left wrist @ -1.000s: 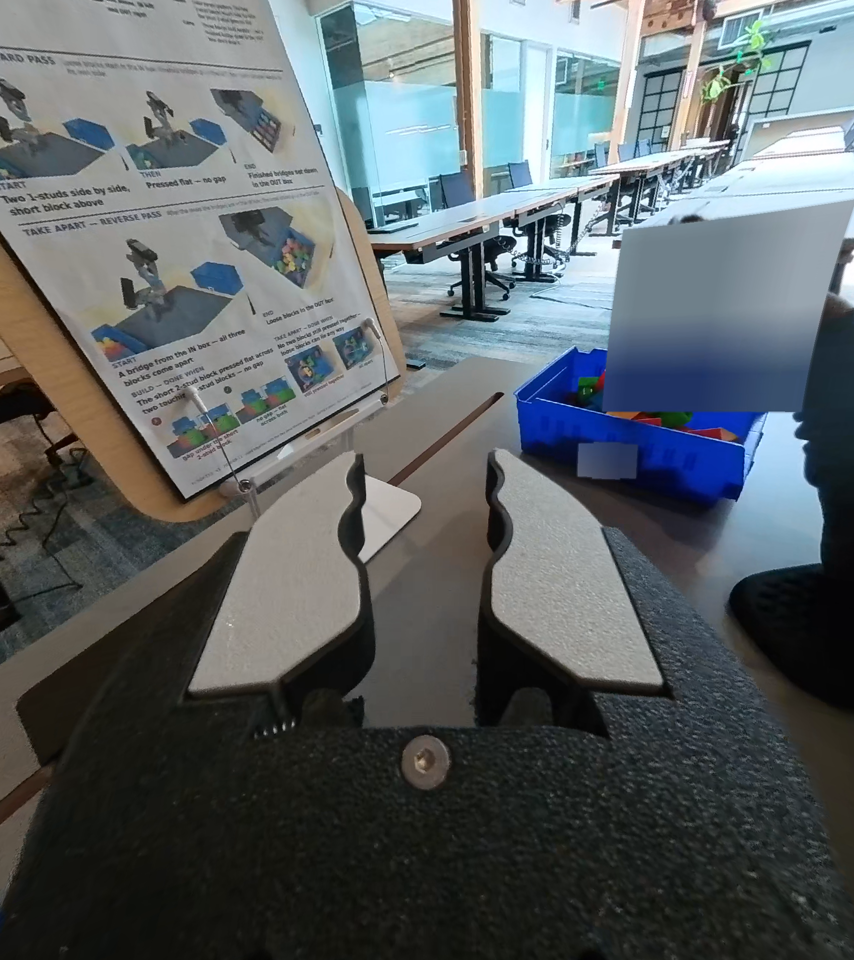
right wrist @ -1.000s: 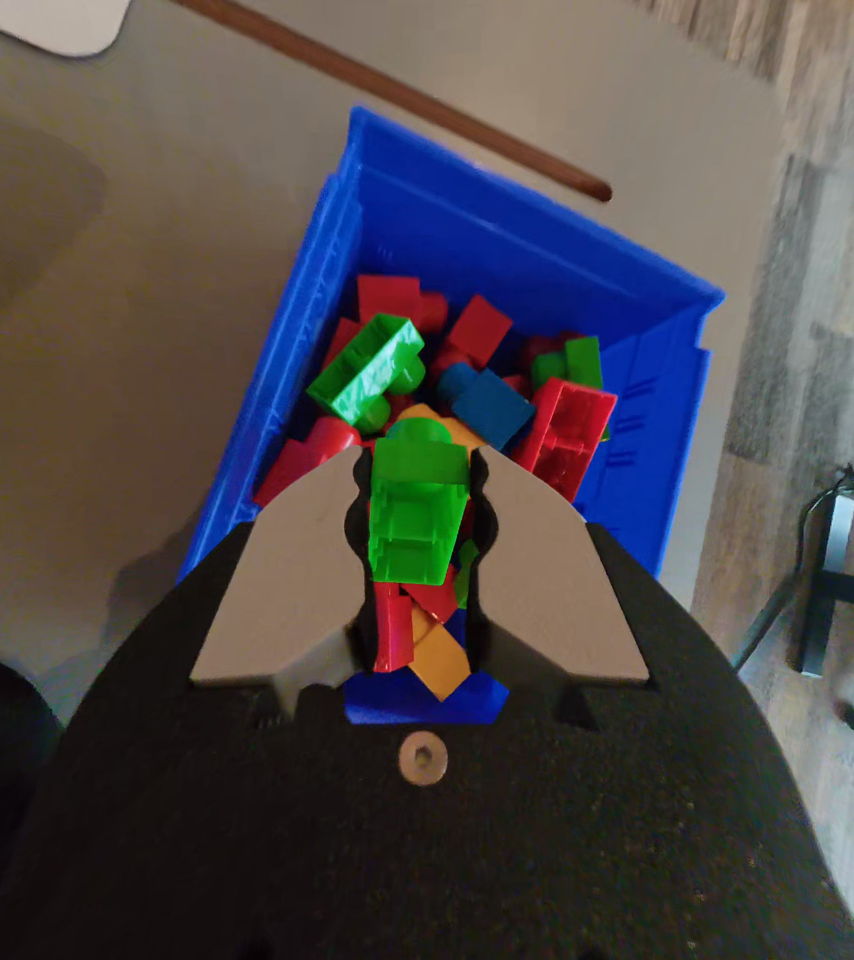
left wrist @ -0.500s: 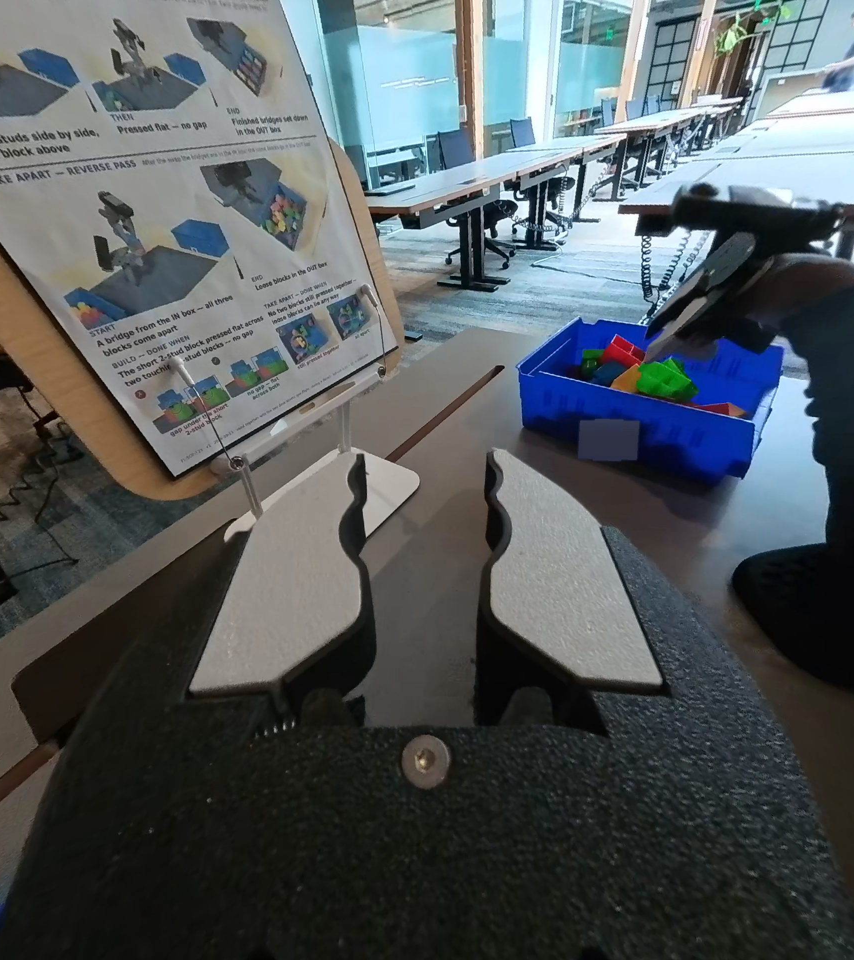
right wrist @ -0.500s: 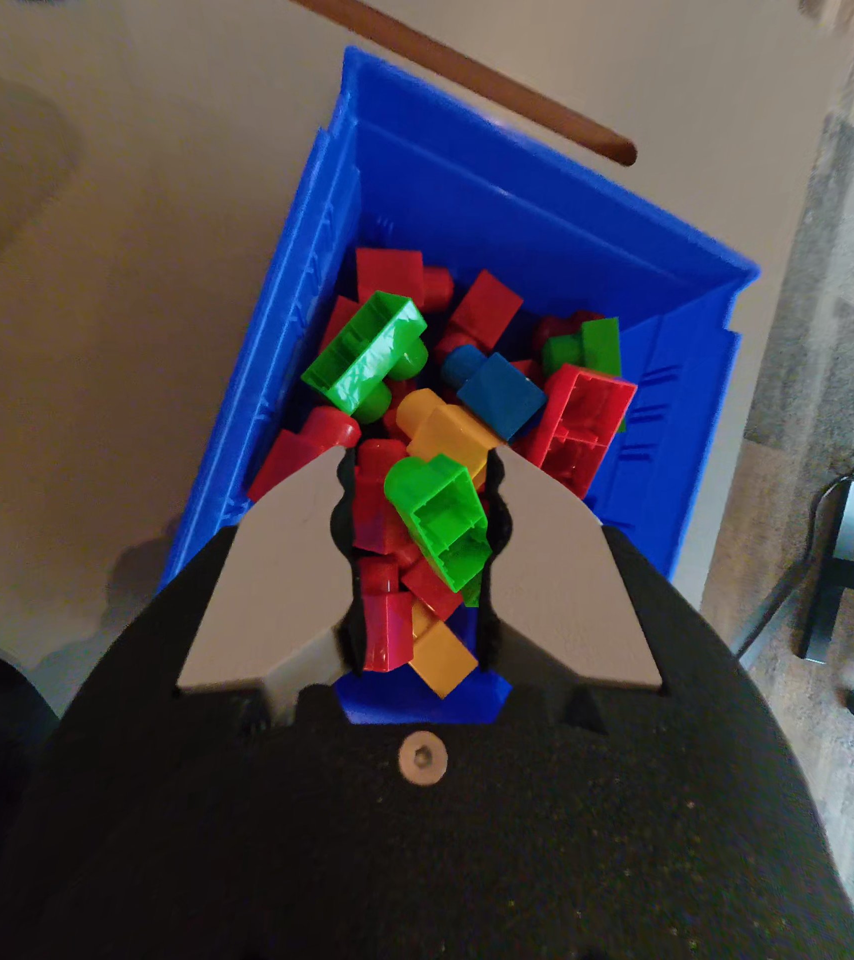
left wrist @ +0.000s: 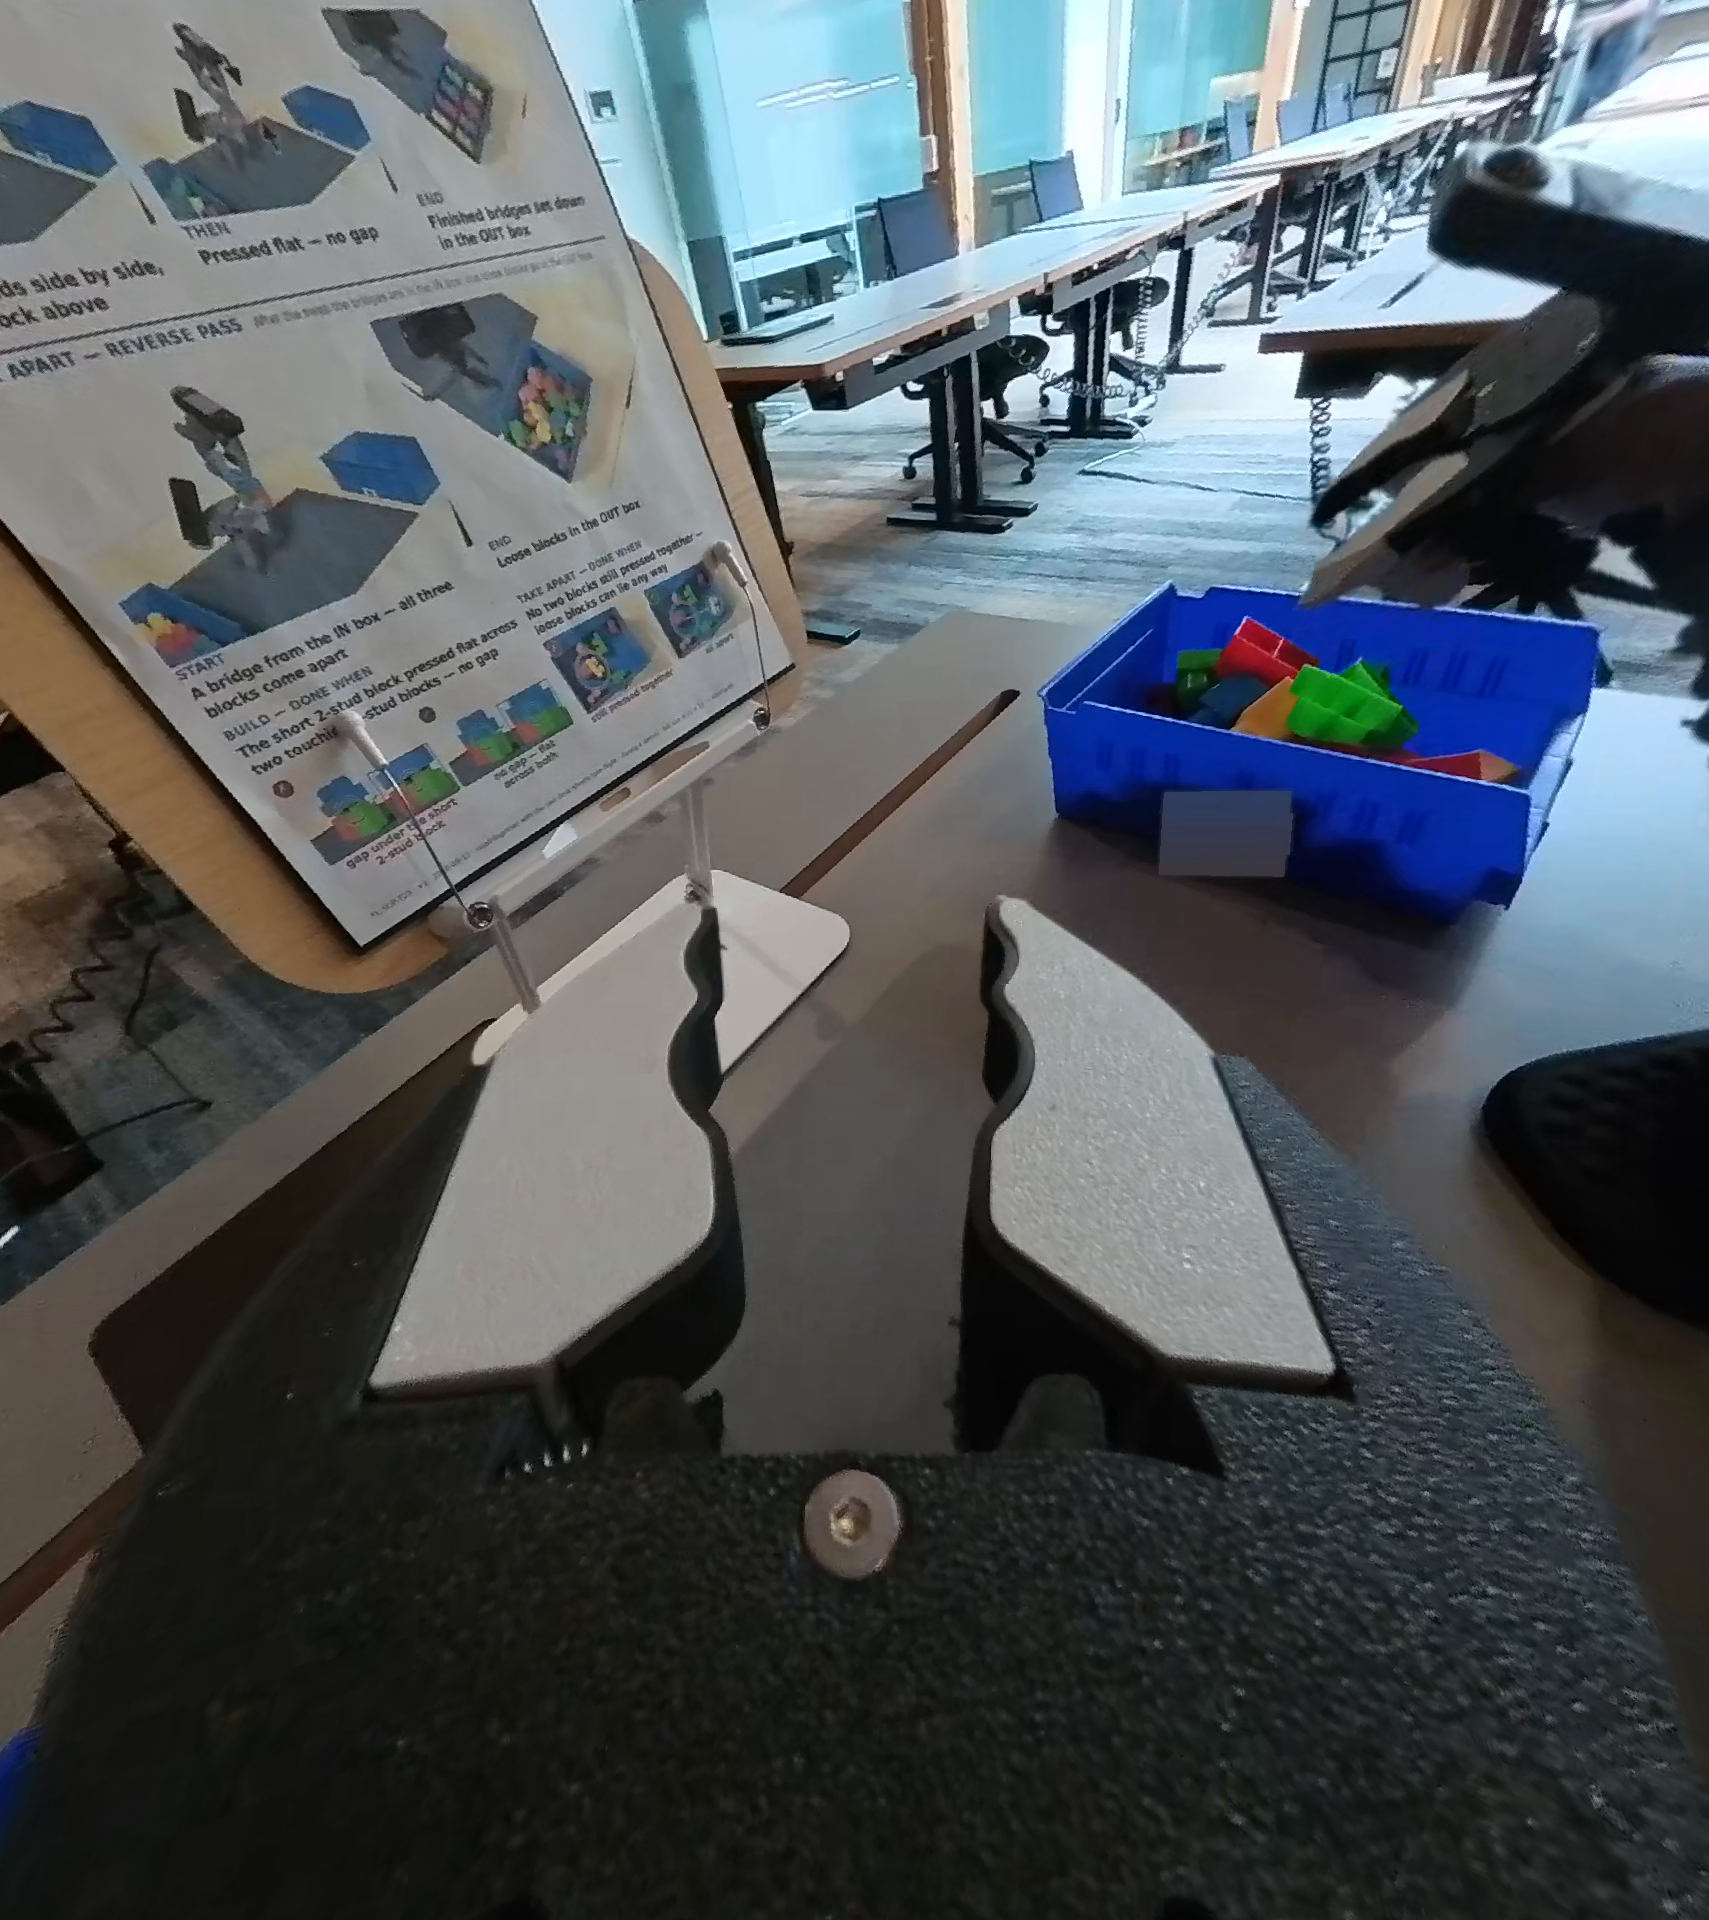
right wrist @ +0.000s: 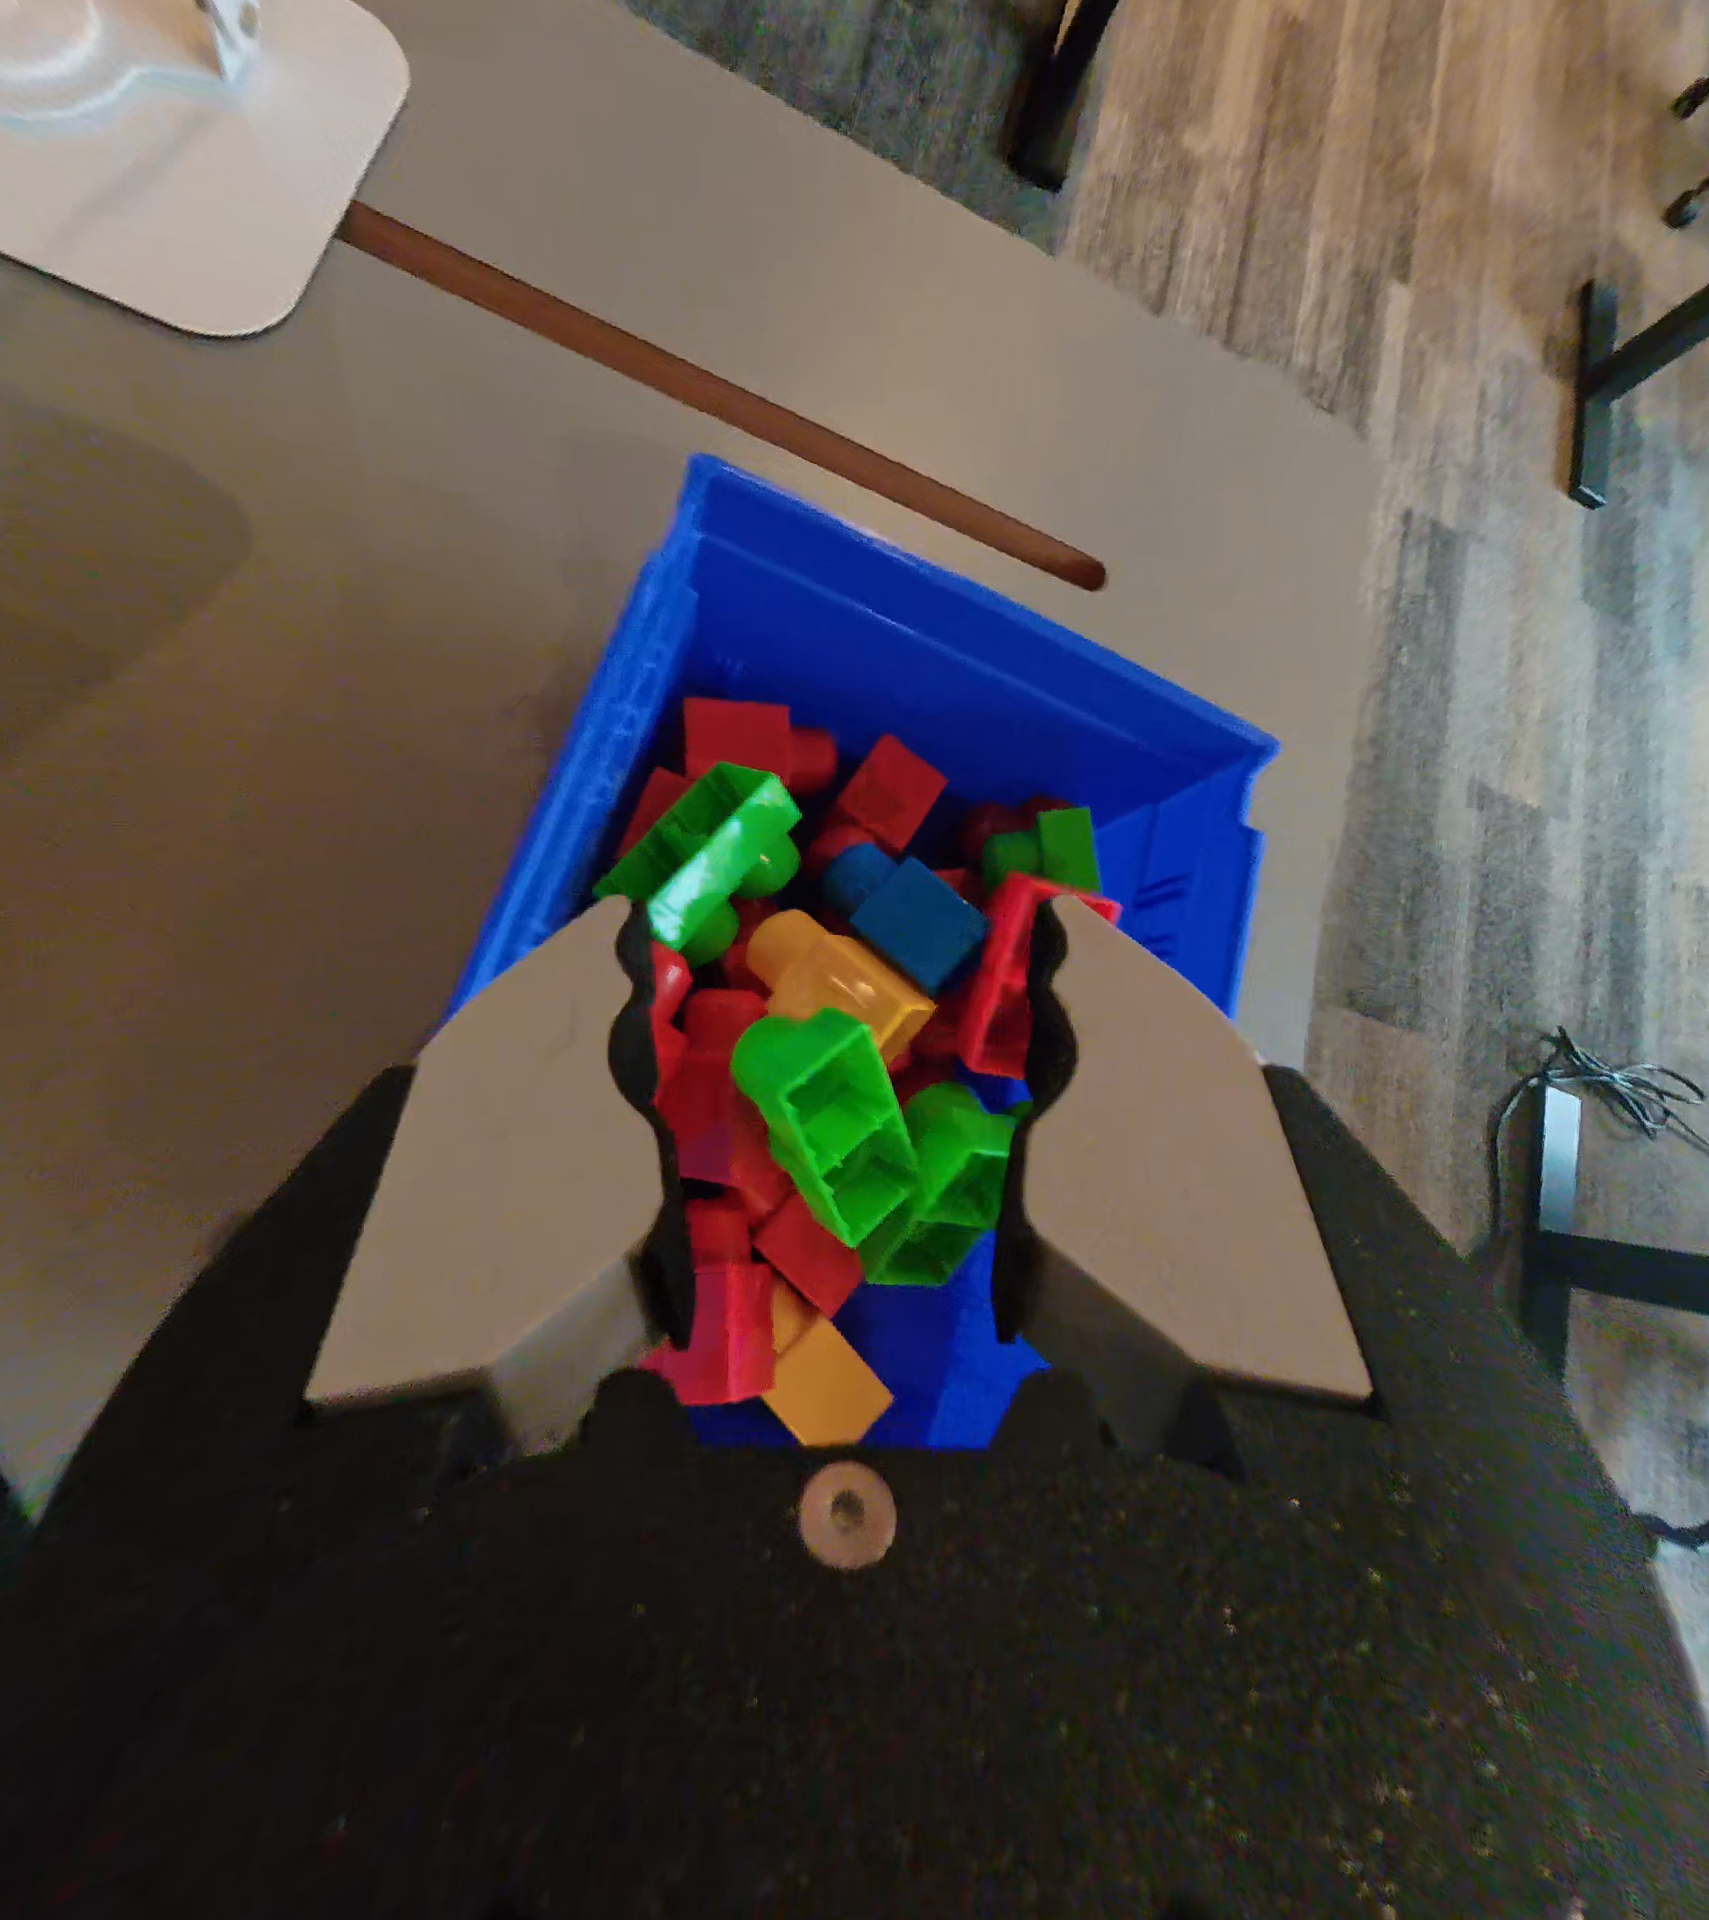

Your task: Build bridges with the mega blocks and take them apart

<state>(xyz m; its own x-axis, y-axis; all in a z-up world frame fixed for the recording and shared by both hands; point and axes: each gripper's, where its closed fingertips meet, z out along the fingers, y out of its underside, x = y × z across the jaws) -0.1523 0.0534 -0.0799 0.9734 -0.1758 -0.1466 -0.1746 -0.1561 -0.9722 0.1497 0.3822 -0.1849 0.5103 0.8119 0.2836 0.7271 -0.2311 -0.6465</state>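
A blue bin [right wrist: 933, 634] on the grey table holds several loose red, green, yellow and blue mega blocks. A green block [right wrist: 829, 1122] lies on top of the pile, open side up. My right gripper [right wrist: 834, 914] hangs open and empty above the bin, looking straight down into it. It also shows in the left wrist view [left wrist: 1369, 551], raised above the bin [left wrist: 1328, 800]. My left gripper [left wrist: 845, 935] is open and empty, low over the table, well to the left of the bin.
An instruction poster [left wrist: 289, 416] stands on a white stand [left wrist: 736, 935] at the table's far left; its base shows in the right wrist view [right wrist: 164, 177]. A brown groove [right wrist: 725, 395] crosses the table behind the bin. The table edge and floor [right wrist: 1556, 727] lie just right of the bin. Some 45 cm of space lies between my two pairs of fingers.
My right gripper opened and let go of the green block, which fell onto the pile. It then rose higher above the bin. My left gripper stayed put.
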